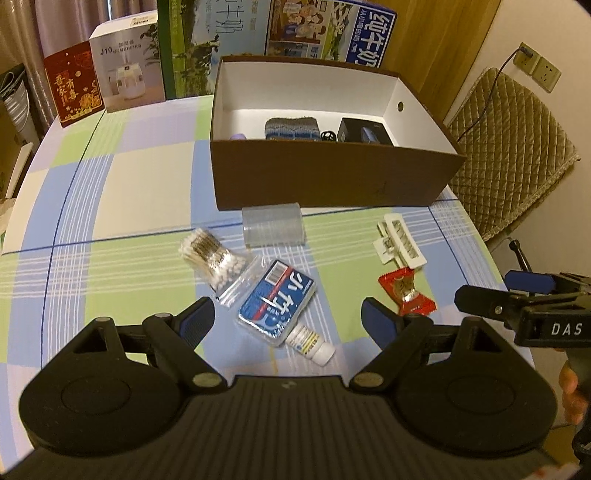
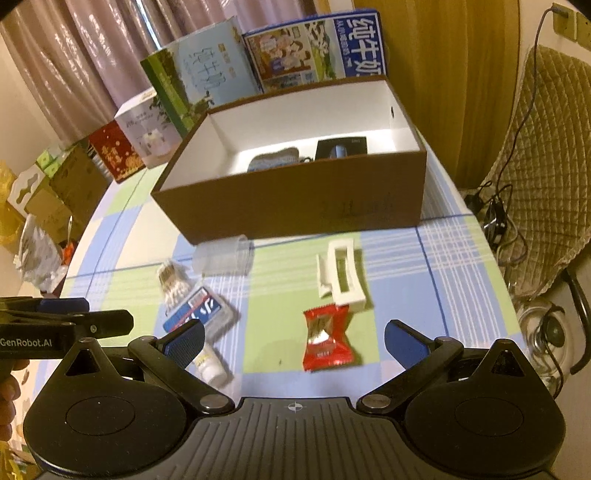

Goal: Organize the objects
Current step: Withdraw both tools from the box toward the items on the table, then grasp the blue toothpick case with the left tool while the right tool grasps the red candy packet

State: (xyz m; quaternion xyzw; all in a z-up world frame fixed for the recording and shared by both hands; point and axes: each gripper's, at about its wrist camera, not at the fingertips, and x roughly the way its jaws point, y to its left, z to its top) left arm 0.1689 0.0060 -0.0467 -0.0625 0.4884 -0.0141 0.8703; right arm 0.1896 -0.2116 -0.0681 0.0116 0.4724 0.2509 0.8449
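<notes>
A brown box [image 1: 332,177] [image 2: 295,199] with a white inside holds a knitted pouch [image 1: 291,127], a black case [image 1: 364,133] and small items. In front of it lie a clear cup [image 1: 273,225] [image 2: 225,254], a bag of cotton swabs [image 1: 218,258] [image 2: 173,284], a blue packet [image 1: 277,302] [image 2: 201,312], a small white bottle [image 1: 310,341] [image 2: 210,365], a white hair clip [image 1: 399,240] [image 2: 341,275] and a red candy [image 1: 406,291] [image 2: 325,339]. My left gripper [image 1: 288,317] is open above the blue packet. My right gripper [image 2: 295,339] is open around the red candy.
Milk cartons [image 1: 328,33], a humidifier box [image 1: 127,66] and a red card [image 1: 74,85] stand behind the box. A quilted chair [image 1: 509,147] [image 2: 546,166] sits right of the checked tablecloth [image 1: 129,192]. Cardboard and bags [image 2: 40,206] clutter the left.
</notes>
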